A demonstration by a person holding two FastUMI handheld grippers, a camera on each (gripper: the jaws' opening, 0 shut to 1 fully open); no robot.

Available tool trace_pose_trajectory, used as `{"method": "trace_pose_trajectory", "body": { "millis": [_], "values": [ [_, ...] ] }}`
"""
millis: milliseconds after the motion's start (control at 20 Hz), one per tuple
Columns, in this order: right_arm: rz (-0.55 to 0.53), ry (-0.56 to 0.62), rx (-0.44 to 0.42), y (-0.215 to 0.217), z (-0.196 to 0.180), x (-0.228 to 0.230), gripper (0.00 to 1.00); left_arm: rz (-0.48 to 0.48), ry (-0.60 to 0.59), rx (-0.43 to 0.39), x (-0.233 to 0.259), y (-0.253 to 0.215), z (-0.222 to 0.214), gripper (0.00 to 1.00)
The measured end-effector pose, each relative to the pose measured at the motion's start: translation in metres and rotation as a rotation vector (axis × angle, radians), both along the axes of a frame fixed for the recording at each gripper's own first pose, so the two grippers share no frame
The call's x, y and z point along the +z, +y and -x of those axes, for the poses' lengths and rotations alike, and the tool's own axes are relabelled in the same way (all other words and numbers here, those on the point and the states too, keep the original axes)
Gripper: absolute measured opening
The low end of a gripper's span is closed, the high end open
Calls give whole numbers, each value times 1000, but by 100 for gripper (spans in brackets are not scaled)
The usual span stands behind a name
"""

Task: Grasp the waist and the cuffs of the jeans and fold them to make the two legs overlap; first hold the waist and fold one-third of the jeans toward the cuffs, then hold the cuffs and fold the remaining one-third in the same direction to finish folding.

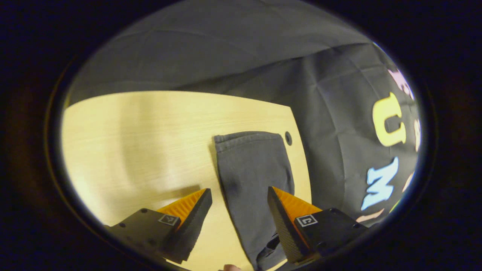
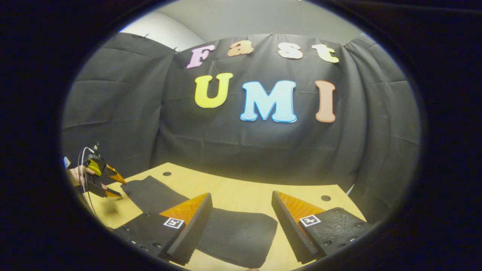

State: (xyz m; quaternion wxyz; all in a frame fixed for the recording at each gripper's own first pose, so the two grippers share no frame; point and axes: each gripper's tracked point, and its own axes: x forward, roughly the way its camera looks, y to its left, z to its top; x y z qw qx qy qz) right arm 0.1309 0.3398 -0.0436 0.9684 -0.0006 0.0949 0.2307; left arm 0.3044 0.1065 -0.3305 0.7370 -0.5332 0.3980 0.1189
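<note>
**Both grippers empty, jeans flat on tabletop**

Left gripper: fingers apart, holding nothing, hovering over one jeans leg; cuff sits centre frame near a hole by the tabletop edge.

Right gripper: fingers apart, empty. Jeans lie lower centre, running to lower left, where the left gripper shows, held in a hand.

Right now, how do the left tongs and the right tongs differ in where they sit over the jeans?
The left tongs hang over the cuff end of the jeans, near the table's corner; the right tongs hang over the wider waist end. The left tongs face along the leg, the right tongs face the booth wall. Both are open, gripping nothing.
</note>
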Motion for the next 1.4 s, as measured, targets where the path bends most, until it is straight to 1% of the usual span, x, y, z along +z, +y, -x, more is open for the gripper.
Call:
{"method": "trace_pose_trajectory", "body": {
  "millis": [50,100,150,200,300,350,400,450,500,700,750,800,900,950,1000,1050,1100,1150,1250,1400],
  "values": [
    [4,4,-12,-3,-3,0,94,-3,28,15,-14,3,-6,100],
    [5,14,-26,-7,-5,-1,95,17,29,23,-20,2,-18,96],
    [10,15,-42,-12,-9,-1,95,37,27,27,-21,-3,-30,100],
    [15,14,-52,-13,-11,0,95,55,23,22,-20,-5,-38,100],
    [26,19,-70,-20,-12,-2,95,86,5,5,-25,-17,-52,89],
    [42,22,-81,-21,-14,-3,95,140,-20,-1,-23,-21,-59,96],
    [50,32,-85,-21,-14,-5,95,183,-29,13,-26,-25,-64,93],
    [53,38,-87,-20,-14,-6,95,213,-33,27,-33,-31,-68,86],
    [58,45,-90,-19,-13,-6,95,242,-42,37,-37,-35,-70,71],
    [65,56,-99,-19,-9,-6,94,293,-54,56,-50,-48,-80,36],
    [68,59,-103,-20,-8,-7,95,316,-59,58,-48,-46,-82,29],
    [69,61,-108,-20,-8,-6,95,308,-38,68,-53,-41,-77,31],
    [70,56,-118,-25,-5,-3,95,333,-52,61,-50,-45,-80,13],
    [71,53,-120,-25,-4,-1,95,352,-73,57,-41,-47,-80,8],
    [75,48,-123,-30,-2,0,95,379,-110,59,-24,-48,-83,8],
    [77,42,-124,-31,-1,2,95,396,-147,53,-8,-52,-84,3],
    [79,33,-119,-31,2,4,95,406,-182,37,9,-58,-83,3],
    [77,22,-112,-32,5,6,95,437,-230,26,37,-67,-85,8],
    [70,7,-99,-36,15,9,95,471,-300,-6,82,-88,-72,8],
    [51,-12,-89,-42,18,18,95,508,-364,-36,130,-122,-57,8]
  ]
}}
